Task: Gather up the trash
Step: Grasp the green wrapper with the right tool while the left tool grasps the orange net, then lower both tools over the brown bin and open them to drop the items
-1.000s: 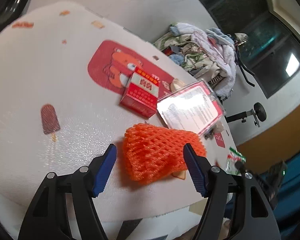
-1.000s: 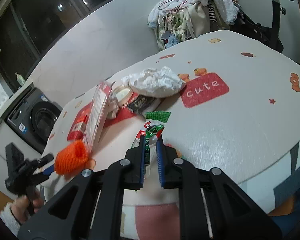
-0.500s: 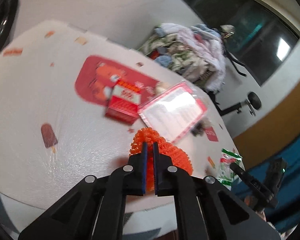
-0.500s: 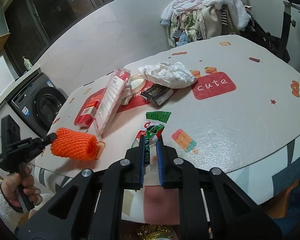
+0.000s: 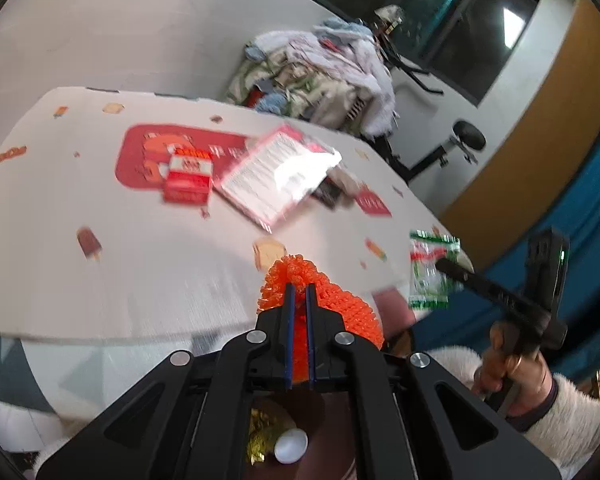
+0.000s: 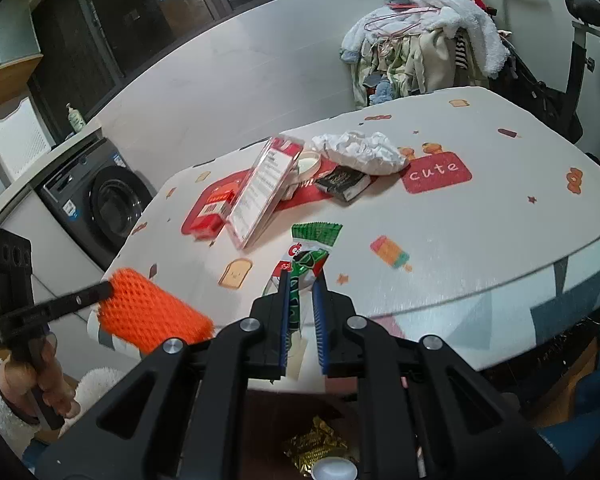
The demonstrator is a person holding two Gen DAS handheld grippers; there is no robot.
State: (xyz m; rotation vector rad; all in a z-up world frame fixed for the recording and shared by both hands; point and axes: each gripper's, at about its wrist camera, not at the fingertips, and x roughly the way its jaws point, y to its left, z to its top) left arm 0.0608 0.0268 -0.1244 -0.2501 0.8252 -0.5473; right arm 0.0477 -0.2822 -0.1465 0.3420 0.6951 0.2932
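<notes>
The left wrist view is blurred by motion, so print on the things lying on the worktop (image 5: pixel 140 264) cannot be read there. The orange foam net (image 5: pixel 332 304) is partly hidden behind the left gripper (image 5: pixel 299 292), whose jaws are clenched on it; in the right wrist view the net (image 6: pixel 152 316) is seen held off the near left edge of the worktop, clear of the surface, its long axis running from the jaws down toward the camera, with its far end cut off by the right gripper's frame. The right gripper (image 6: pixel 303 284) has its jaws closed on a green and red snack wrapper (image 6: pixel 306 258), which is held lengthwise and points away over the worktop edge; its lower end is hidden between the jaws. A bin (image 6: pixel 320 452) is glimpsed below both grippers, mostly covered by their frames, with gold foil and a white round object inside. Farther back lie a red box (image 6: pixel 212 212), a clear plastic pack (image 6: pixel 266 192) propped on edge, crumpled white paper (image 6: pixel 360 152) and a dark packet (image 6: pixel 342 180).
</notes>
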